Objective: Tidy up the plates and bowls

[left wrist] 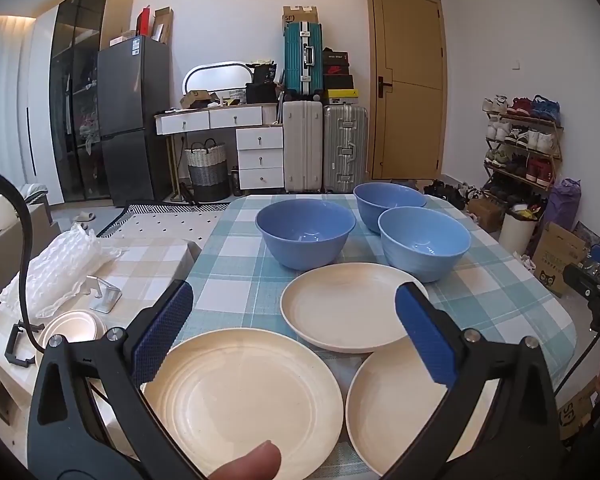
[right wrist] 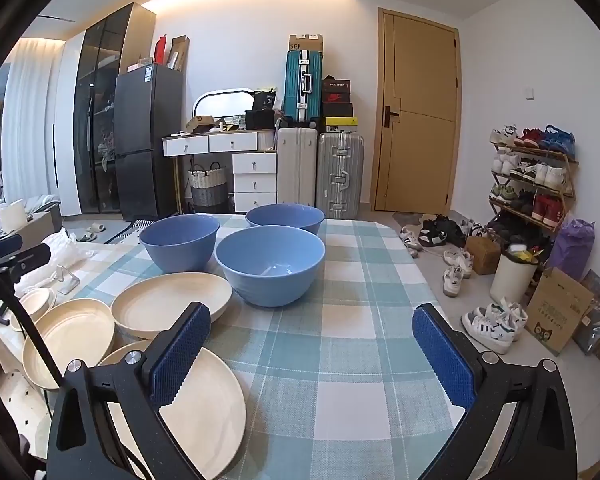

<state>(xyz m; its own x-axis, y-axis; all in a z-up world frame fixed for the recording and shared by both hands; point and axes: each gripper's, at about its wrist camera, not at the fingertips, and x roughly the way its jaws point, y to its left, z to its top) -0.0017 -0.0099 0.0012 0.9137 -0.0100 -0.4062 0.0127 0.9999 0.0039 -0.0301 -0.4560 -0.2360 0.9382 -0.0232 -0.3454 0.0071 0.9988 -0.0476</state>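
The 3 blue bowls look like smooth plastic with a soft gloss inside. The 3 cream plates are matt, faintly ringed. The checked tablecloth is woven cloth. Each gripper's pads are blue, finely dimpled rubber on matt black plastic arms with shiny metal screws.

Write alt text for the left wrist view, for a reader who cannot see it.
The open left gripper hovers over three cream plates on a checked tablecloth, holding nothing. Three blue bowls stand behind the plates. Beyond are suitcases, a fridge and a wooden door.
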